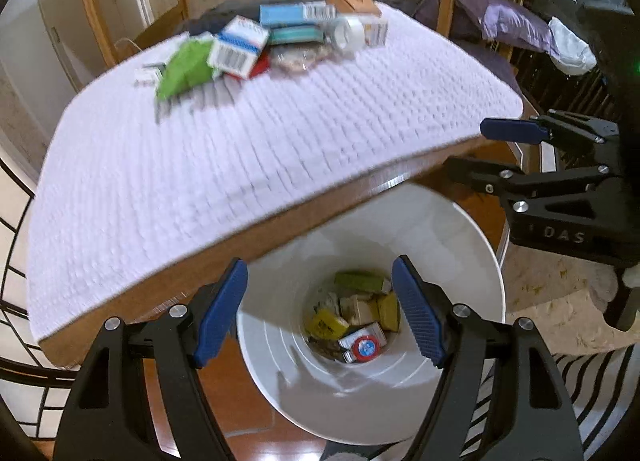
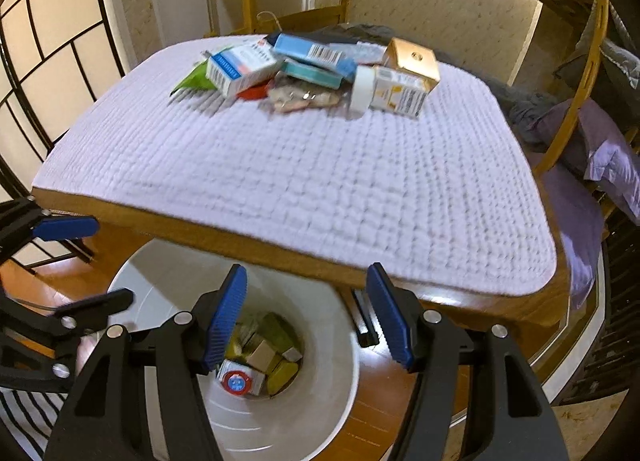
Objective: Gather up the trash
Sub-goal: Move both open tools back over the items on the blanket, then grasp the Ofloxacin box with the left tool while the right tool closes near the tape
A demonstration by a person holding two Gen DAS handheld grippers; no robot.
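Left wrist, round white plastic bin [image 1: 460,245] (cartons inside), quilted cloth [image 1: 240,165]

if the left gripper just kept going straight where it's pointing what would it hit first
Probably the trash at the bottom of the white bin: the open, empty left gripper points down into its mouth, with nothing between. The table edge sits just above that line, so depth is uncertain.
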